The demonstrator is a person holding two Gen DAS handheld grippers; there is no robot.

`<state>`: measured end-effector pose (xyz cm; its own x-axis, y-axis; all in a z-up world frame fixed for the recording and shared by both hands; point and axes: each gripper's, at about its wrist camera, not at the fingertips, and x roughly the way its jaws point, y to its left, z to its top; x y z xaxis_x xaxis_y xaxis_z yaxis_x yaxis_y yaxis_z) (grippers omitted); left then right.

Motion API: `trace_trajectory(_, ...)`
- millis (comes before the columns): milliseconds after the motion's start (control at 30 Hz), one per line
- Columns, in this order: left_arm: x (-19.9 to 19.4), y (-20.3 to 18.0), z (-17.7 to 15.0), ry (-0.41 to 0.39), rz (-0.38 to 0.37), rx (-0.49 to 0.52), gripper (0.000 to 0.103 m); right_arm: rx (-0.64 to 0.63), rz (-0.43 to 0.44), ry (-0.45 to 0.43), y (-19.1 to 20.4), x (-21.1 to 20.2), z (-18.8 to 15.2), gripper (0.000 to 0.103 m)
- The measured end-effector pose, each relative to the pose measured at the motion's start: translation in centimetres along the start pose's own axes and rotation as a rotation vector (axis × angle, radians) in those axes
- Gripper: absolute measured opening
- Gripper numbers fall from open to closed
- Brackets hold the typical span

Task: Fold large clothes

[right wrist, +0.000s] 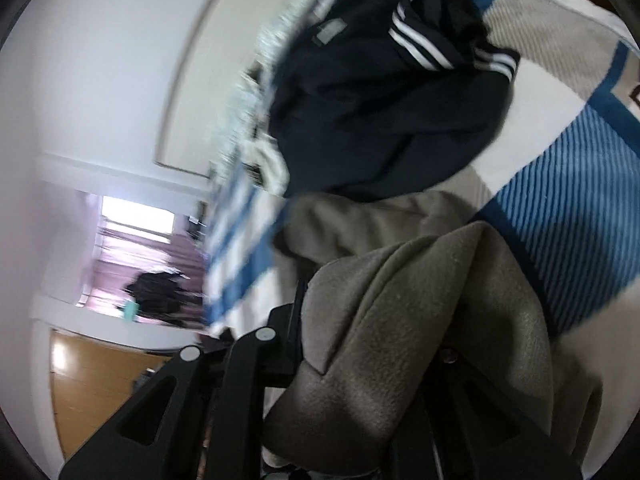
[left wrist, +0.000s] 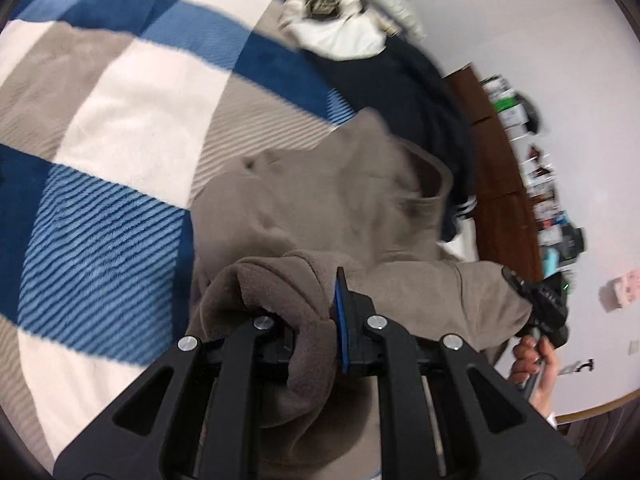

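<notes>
Left tongs [left wrist: 316, 320] clamped on a fold of the taupe fleece garment [left wrist: 340, 208]; right tongs [right wrist: 360, 320] likewise. Garment lies on the bed's striped blanket [left wrist: 120, 120], beside navy jacket [right wrist: 380, 120].

No readable text is being shown anywhere: the boxes on the shelf [left wrist: 516, 116] (badly blurred) are giving up no legible lettering.

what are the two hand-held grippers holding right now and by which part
Both hold the taupe fleece garment: the left hand-held gripper pinches a bunched fold at its near edge, and the right hand-held gripper another bunched fold. Which part cannot be told.
</notes>
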<state>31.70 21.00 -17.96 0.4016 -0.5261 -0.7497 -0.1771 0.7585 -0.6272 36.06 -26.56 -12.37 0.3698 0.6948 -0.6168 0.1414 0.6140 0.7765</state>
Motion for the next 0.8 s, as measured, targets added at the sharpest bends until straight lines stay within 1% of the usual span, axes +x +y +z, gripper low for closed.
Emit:
trace_trajectory(100, 1.7, 0.4, 0.3, 0.047, 0.033, 0.001, 0.015, 0.031, -0.074, 0.078, -2.1, 2.2, 0.5, 0.013)
trace_trajectory(167, 2.3, 0.9, 0.5, 0.071, 0.040, -0.008, 0.017, 0.048, -0.071, 0.093, -2.8, 2.5, 0.6, 0.020)
trace_trajectory(200, 2.2, 0.8, 0.6, 0.076, 0.034, -0.004, 0.024, 0.054, -0.046, 0.105, -2.8, 2.3, 0.5, 0.030)
trace_trajectory(233, 1.9, 0.4, 0.6, 0.081, 0.016, 0.009, 0.042, 0.046, -0.028, 0.111, -2.7, 2.0, 0.5, 0.055)
trace_trajectory(267, 1.4, -0.3, 0.5, 0.089, -0.017, 0.039, 0.057, 0.031, -0.005, 0.116, -2.2, 1.5, 0.4, 0.068)
trace_trajectory(300, 1.0, -1.0, 0.3, 0.099, -0.041, 0.070, 0.086, 0.003, 0.023, 0.123, -1.3, 0.5, 0.2, 0.086)
trace_trajectory(333, 0.5, -1.8, 0.2, 0.107, -0.026, 0.111, 0.097, -0.014, 0.030, 0.123, -0.8, -0.2, 0.1, 0.093)
trace_trajectory(400, -0.6, -3.1, -0.2, 0.110, 0.041, 0.187, 0.096, -0.068, 0.044, 0.118, 0.8, -2.7, -0.2, 0.093)
trace_trajectory(467, -2.3, -4.4, -0.8, 0.095, 0.107, 0.263, 0.096, -0.112, 0.050, 0.103, 2.0, -5.4, -0.9, 0.095)
trace_trajectory(533, -4.5, -5.4, -1.6, 0.060, 0.146, 0.317, 0.096, -0.153, 0.054, 0.101, 3.1, -7.8, -2.3, 0.099)
trace_trajectory(600, -7.0, -6.6, -3.0, 0.007, 0.181, 0.370, 0.096, -0.184, 0.060, 0.129, 3.4, -10.3, -4.8, 0.099)
trace_trajectory(700, -8.8, -7.9, -5.6, -0.022, 0.200, 0.433, 0.097, -0.202, 0.074, 0.166, 2.7, -12.2, -8.9, 0.099)
trace_trajectory(767, -9.4, -8.7, -8.5, -0.030, 0.187, 0.466, 0.097, -0.194, 0.075, 0.181, 2.2, -12.5, -11.2, 0.099)
trace_trajectory(800, -9.4, -9.0, -9.6, -0.030, 0.176, 0.473, 0.097, -0.182, 0.083, 0.192, 1.4, -12.4, -12.8, 0.099)
